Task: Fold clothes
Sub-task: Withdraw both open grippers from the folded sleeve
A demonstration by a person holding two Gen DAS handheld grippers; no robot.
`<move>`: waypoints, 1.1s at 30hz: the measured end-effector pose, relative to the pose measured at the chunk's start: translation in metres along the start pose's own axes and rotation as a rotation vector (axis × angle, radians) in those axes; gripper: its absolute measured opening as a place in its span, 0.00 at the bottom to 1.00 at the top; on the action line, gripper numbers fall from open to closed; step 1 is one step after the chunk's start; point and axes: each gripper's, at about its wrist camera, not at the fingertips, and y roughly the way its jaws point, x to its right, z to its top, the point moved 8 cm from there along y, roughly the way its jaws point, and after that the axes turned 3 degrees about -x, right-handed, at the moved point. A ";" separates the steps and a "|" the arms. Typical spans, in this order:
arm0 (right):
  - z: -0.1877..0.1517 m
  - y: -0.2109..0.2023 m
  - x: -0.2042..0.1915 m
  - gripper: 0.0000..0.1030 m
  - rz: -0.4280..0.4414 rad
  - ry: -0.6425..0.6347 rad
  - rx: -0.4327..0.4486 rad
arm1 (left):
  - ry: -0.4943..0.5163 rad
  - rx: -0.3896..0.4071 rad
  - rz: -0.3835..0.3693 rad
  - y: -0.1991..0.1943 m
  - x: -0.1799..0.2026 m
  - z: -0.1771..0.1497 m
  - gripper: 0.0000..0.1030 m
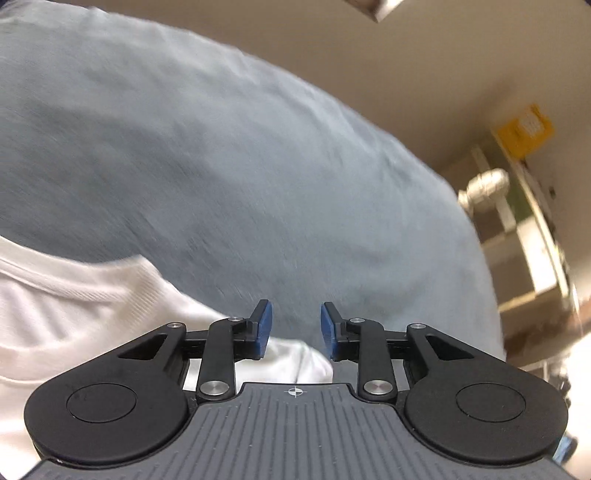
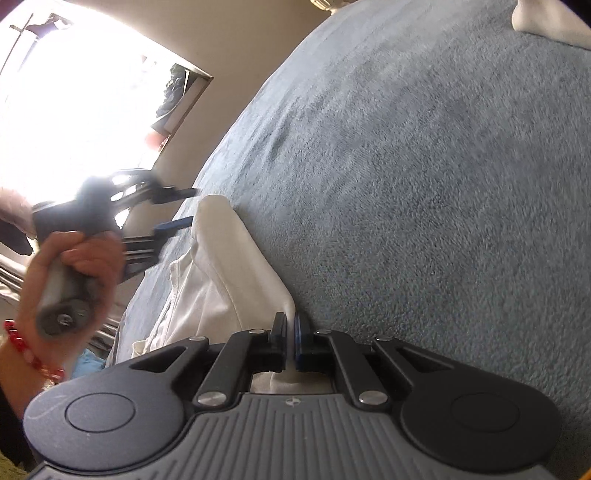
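A white garment (image 1: 74,314) lies crumpled at the near left of a blue-grey fleece blanket (image 1: 221,166). My left gripper (image 1: 295,317) hovers over the garment's edge, open, with nothing between its blue pads. In the right wrist view the white garment (image 2: 221,266) runs as a folded strip along the blanket (image 2: 443,184). My right gripper (image 2: 290,321) is shut on the near corner of that cloth, and the fabric rises pinched between the pads. The left gripper (image 2: 194,206) shows at the left, held by a hand (image 2: 74,258), its fingers apart just past the garment's far end.
Another white piece of cloth (image 2: 546,18) lies at the blanket's far right. Shelving with a yellow box (image 1: 524,129) stands beyond the blanket's edge. A bright window (image 2: 74,92) fills the upper left. The wrist wears a red bead bracelet (image 2: 22,347).
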 end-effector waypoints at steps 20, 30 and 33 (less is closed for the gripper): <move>0.032 0.036 -0.144 0.11 -0.074 -0.703 -0.235 | 0.351 0.105 0.378 -0.257 -0.190 -0.109 0.40; 0.041 0.088 -0.138 0.08 -0.266 -0.679 -0.241 | 0.181 0.127 0.244 -0.239 -0.257 -0.144 0.39; 0.038 0.099 -0.145 0.08 -0.266 -0.680 -0.266 | 0.142 0.172 0.185 -0.254 -0.261 -0.144 0.39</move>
